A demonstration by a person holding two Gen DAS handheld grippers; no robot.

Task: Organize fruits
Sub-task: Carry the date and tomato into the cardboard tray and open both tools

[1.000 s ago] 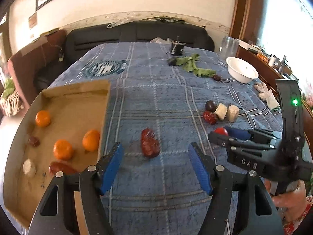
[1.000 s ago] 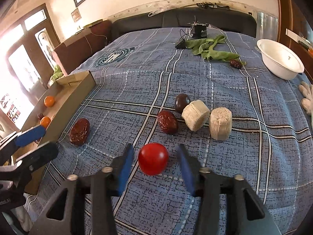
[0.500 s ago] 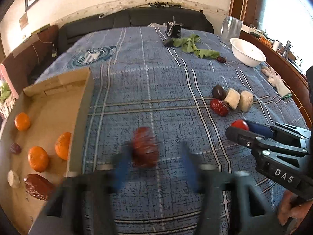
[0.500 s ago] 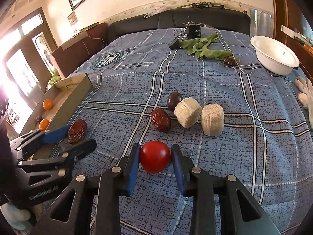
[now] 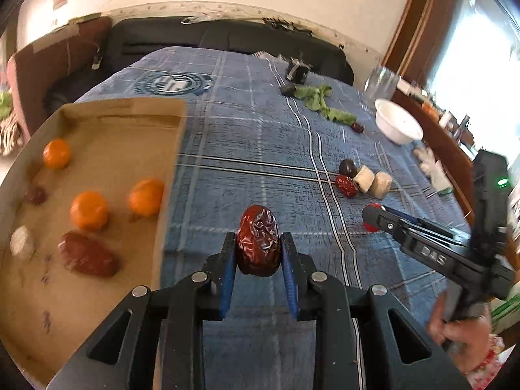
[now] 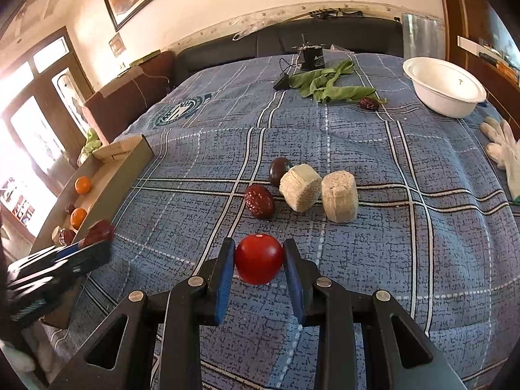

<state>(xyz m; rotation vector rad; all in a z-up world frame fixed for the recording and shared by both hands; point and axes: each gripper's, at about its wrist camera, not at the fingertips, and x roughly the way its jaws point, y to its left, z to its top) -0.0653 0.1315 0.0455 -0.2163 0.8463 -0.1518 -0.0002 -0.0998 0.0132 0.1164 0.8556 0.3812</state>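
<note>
Blue plaid cloth (image 5: 260,149); wrinkled red date (image 5: 258,241).

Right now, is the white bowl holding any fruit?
No, in the right wrist view the white bowl shows only its bare white inside, and the nearest date lies on the cloth beside the green leaves.

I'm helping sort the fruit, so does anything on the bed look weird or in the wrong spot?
Yes. One red date lies alone by the green leaves, far from the other fruit. A white glove lies near the white bowl, and it is not fruit. Nothing looks spilled or broken.
</note>
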